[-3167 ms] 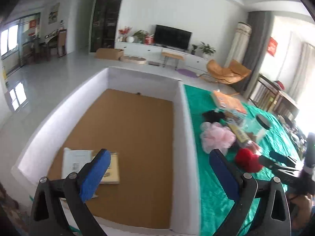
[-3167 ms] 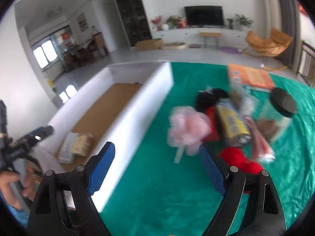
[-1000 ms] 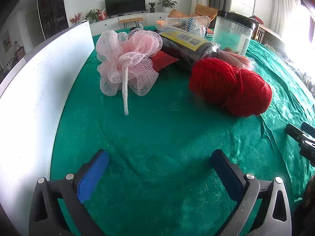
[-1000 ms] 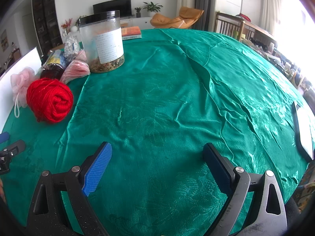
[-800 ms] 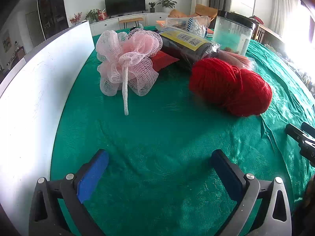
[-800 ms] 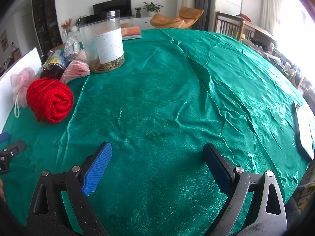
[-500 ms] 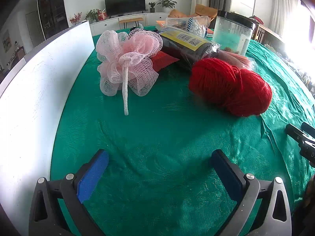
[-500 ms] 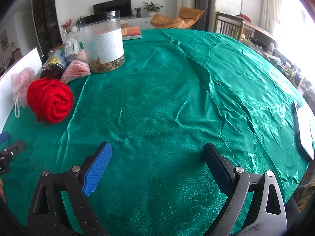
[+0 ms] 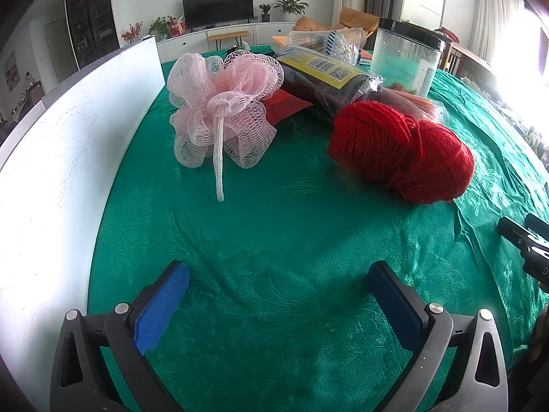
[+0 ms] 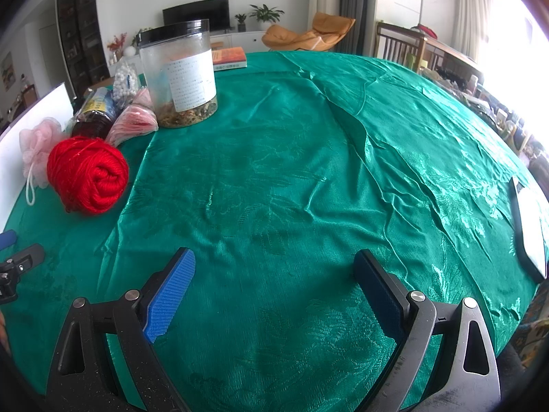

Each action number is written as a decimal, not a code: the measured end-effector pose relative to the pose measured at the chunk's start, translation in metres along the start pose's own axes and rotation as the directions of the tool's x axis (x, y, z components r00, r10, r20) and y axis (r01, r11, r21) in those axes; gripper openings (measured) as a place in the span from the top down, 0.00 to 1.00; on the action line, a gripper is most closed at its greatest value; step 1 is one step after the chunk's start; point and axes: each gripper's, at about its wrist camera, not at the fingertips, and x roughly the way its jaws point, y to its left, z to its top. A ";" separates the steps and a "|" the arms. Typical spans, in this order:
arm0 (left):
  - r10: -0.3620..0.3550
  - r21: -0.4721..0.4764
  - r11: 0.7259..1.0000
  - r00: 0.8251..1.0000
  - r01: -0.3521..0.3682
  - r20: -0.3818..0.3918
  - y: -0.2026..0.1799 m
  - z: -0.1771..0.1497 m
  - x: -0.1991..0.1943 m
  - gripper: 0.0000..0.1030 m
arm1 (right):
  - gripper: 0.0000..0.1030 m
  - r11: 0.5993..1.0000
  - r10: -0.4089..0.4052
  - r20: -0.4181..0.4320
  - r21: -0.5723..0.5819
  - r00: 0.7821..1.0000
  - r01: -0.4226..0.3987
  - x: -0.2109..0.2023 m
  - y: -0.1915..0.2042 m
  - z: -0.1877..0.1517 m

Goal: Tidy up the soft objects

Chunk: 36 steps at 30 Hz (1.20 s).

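Left gripper [image 9: 278, 297]: jaws spread, empty, unmoved.
Right gripper [image 10: 274, 283]: spread, empty.
White box wall [image 9: 68, 158]: left edge.
Green tablecloth [image 10: 308, 171]: open ahead.

I get bright daylight from windows [image 10: 514, 34] on the right, blown out to white glare at that edge in both views. The cloth [image 10: 308, 158] shines along its wrinkles, focus is sharp, and fisheye bending darkens my corners.

Home living room, as we log it: wall television [image 9: 217, 6] over a white low cabinet [image 9: 219, 36], potted plants [image 9: 290, 2], orange lounge chair [image 10: 308, 32], dark bookshelf [image 9: 90, 31], curtains [image 10: 350, 0].
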 end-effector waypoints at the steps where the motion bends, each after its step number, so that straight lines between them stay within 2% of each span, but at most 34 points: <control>1: -0.001 0.000 1.000 1.000 0.001 0.000 0.000 0.000 0.000 0.00 | 0.08 1.000 0.008 -0.005 -0.007 1.000 -0.008 0.000 0.000 0.001; 4: -0.002 0.000 1.000 1.000 0.002 0.000 0.000 0.001 0.000 0.00 | 0.08 0.998 0.051 -0.050 -0.021 0.997 -0.052 -0.002 -0.003 0.007; 5: -0.001 0.000 1.000 1.000 0.001 0.000 0.000 0.001 0.000 0.00 | 0.08 0.995 0.102 -0.035 -0.005 0.994 -0.102 -0.007 -0.004 0.011; 6: 0.000 0.000 1.000 1.000 0.000 0.000 0.000 0.001 0.000 0.00 | 0.08 0.984 0.175 0.000 0.011 0.985 -0.175 -0.015 -0.004 0.016; 8: -0.001 0.000 1.000 1.000 0.001 0.000 0.000 0.001 0.000 0.00 | 0.08 0.945 0.326 0.050 -0.004 0.944 -0.327 -0.030 0.006 0.030; 9: -0.001 0.000 1.000 1.000 0.001 0.000 -0.001 0.001 0.000 0.00 | 0.08 0.926 0.376 0.043 -0.050 0.926 -0.373 -0.033 0.019 0.039; 10: 0.000 0.000 1.000 1.000 0.000 0.000 -0.001 0.001 0.000 0.00 | 0.08 0.912 0.399 0.018 -0.113 0.917 -0.395 -0.032 0.034 0.049; 13: 0.000 0.000 1.000 1.000 0.000 0.000 -0.001 0.001 0.000 0.00 | 0.11 0.856 0.420 -0.098 -0.288 0.902 -0.430 -0.012 0.086 0.075; 15: 0.000 0.000 1.000 1.000 0.000 0.000 -0.001 0.001 0.000 0.00 | 0.11 0.821 0.397 -0.154 -0.382 0.905 -0.425 0.005 0.119 0.085; 17: -0.001 0.000 1.000 1.000 0.001 0.000 -0.001 0.001 0.000 0.00 | 0.11 0.785 0.351 -0.200 -0.470 0.915 -0.404 0.021 0.146 0.083; 19: -0.001 0.000 1.000 1.000 0.001 0.000 -0.001 0.000 0.000 0.00 | 0.11 0.790 0.299 -0.188 -0.502 0.936 -0.353 0.029 0.155 0.076; 21: -0.001 -0.001 1.000 1.000 0.001 0.001 -0.001 0.001 0.000 0.00 | 0.39 0.829 0.289 -0.167 -0.449 0.943 -0.334 0.027 0.145 0.070; 22: -0.001 0.000 1.000 1.000 0.001 0.001 -0.001 0.001 0.000 0.00 | 0.47 0.845 0.314 -0.164 -0.402 0.935 -0.354 0.022 0.134 0.067; 24: -0.002 -0.001 1.000 1.000 0.002 0.001 -0.001 0.001 0.000 0.00 | 0.48 0.858 0.375 -0.181 -0.303 0.909 -0.415 0.012 0.108 0.060; 27: -0.001 -0.001 1.000 1.000 0.001 0.001 -0.001 0.001 0.000 0.00 | 0.48 0.884 0.410 -0.163 -0.172 0.897 -0.435 -0.003 0.061 0.049; 29: 0.000 -0.001 1.000 1.000 0.000 0.001 -0.001 0.001 0.001 0.00 | 0.48 0.912 0.400 -0.102 -0.056 0.911 -0.407 -0.007 0.026 0.045; 31: 0.001 0.000 1.000 1.000 -0.001 0.000 -0.002 0.002 0.000 0.00 | 0.48 0.939 0.341 -0.021 0.052 0.940 -0.339 -0.005 -0.005 0.053; 33: 0.000 0.000 1.000 1.000 0.000 0.001 -0.002 0.002 0.000 0.00 | 0.48 0.947 0.284 0.030 0.148 0.958 -0.285 0.003 -0.030 0.066; 36: 0.000 0.000 1.000 1.000 0.000 0.001 -0.002 0.001 0.000 0.00 | 0.47 0.957 0.198 0.072 0.200 0.978 -0.209 0.021 -0.045 0.093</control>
